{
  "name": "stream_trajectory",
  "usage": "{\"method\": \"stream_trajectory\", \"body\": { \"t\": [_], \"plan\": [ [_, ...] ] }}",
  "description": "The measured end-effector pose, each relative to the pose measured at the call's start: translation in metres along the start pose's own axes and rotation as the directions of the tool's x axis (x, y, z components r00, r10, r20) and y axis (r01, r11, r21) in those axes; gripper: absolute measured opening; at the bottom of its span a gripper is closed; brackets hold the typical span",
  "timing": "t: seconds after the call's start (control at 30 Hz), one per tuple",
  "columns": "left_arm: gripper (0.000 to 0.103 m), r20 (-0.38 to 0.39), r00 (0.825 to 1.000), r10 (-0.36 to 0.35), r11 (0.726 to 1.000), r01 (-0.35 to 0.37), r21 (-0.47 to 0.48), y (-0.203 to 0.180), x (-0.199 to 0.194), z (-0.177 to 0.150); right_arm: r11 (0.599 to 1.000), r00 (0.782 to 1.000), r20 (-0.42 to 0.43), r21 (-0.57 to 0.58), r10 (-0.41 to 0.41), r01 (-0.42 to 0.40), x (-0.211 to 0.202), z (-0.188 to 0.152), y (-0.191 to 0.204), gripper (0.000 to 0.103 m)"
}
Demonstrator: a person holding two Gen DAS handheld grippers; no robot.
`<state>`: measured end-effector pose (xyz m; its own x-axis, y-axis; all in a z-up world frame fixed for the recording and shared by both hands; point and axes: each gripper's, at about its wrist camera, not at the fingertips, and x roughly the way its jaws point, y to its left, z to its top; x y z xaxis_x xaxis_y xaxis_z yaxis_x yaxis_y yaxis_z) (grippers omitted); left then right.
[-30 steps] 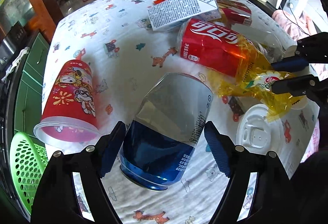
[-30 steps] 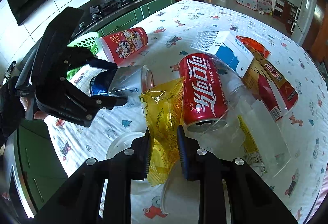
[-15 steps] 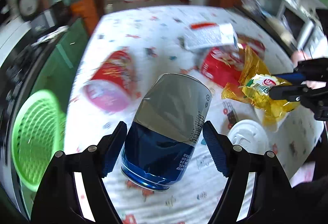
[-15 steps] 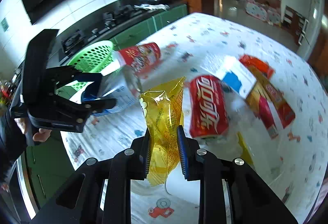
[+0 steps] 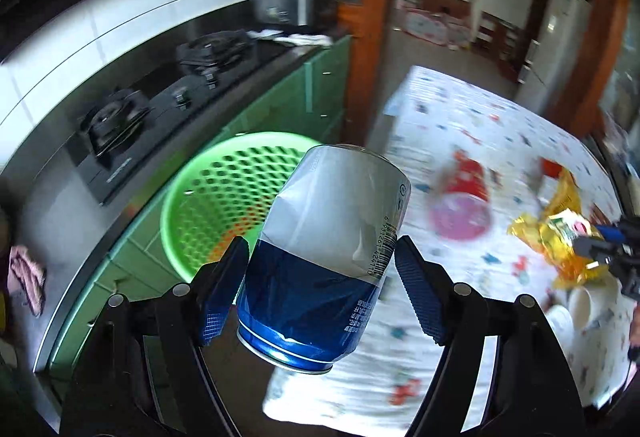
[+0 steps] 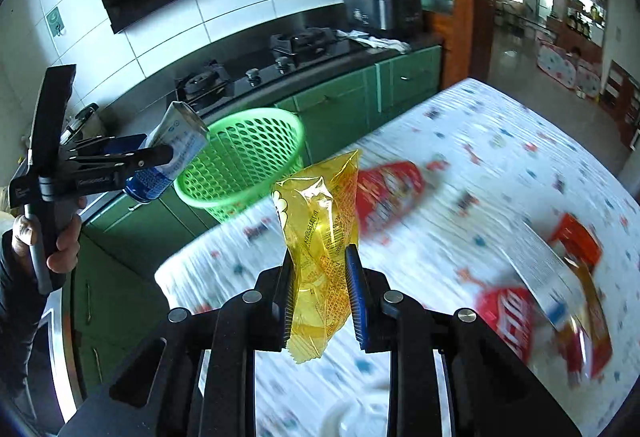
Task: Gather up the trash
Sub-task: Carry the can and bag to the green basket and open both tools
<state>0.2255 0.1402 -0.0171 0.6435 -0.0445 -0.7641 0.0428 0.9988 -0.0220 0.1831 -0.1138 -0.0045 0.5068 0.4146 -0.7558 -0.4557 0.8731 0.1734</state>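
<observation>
Blue can [image 5: 320, 261] beside green basket [image 5: 224, 193] rim

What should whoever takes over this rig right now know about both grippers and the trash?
Left gripper: clamped on the dented blue-and-silver can, carried beside the green basket.
Right gripper: shut on the yellow wrapper, above the table edge.
Done: both pieces lifted.
Left: drop both in the basket, then fetch the red cup, the red cola can and the cartons beside it.
</observation>
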Motion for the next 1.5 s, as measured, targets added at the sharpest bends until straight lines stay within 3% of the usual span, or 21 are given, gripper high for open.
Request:
{"method": "stream_trajectory", "body": {
  "t": [0.1,0.3,0.6,0.7,0.77,0.93,1.23,1.5],
  "plan": [
    [0.074,-0.021,0.999,0.039,0.998,-0.04,-0.044,0.033,0.022,0.012,1.0,1.0,-0.001,-0.001,0.02,-0.02,0.036,0.029,0.025,0.023],
    [0.074,-0.084,0.995,0.046,0.994,-0.053,-0.093,0.083,0.073,0.026,0.997,0.997,-0.046,0.049,0.063,-0.06,0.115,0.076,0.063,0.024],
    [0.074,-0.148,0.989,-0.021,0.982,-0.007,-0.187,0.123,0.125,0.026,0.994,0.992,-0.109,0.097,0.069,-0.058,0.199,0.113,0.102,0.033],
    [0.074,-0.16,0.986,-0.04,0.981,0.009,-0.193,0.124,0.135,0.026,0.991,0.99,-0.119,0.116,0.08,-0.066,0.211,0.116,0.103,0.05],
    [0.074,-0.168,0.985,-0.037,0.982,0.004,-0.191,0.125,0.14,0.025,0.99,0.991,-0.111,0.127,0.078,-0.064,0.212,0.116,0.1,0.058],
    [0.077,-0.17,0.985,-0.028,0.98,-0.007,-0.201,0.126,0.144,0.027,0.989,0.991,-0.09,0.122,0.097,-0.086,0.204,0.115,0.095,0.062],
    [0.082,-0.1,0.994,0.052,0.988,-0.066,-0.142,0.094,0.112,0.028,1.0,1.0,-0.007,-0.029,0.001,-0.001,0.148,0.089,0.087,0.076],
    [0.083,-0.046,0.996,0.075,0.993,-0.079,-0.091,0.048,0.073,0.022,0.997,0.997,0.027,-0.007,-0.078,0.078,0.093,0.053,0.051,0.08]
  ]
}}
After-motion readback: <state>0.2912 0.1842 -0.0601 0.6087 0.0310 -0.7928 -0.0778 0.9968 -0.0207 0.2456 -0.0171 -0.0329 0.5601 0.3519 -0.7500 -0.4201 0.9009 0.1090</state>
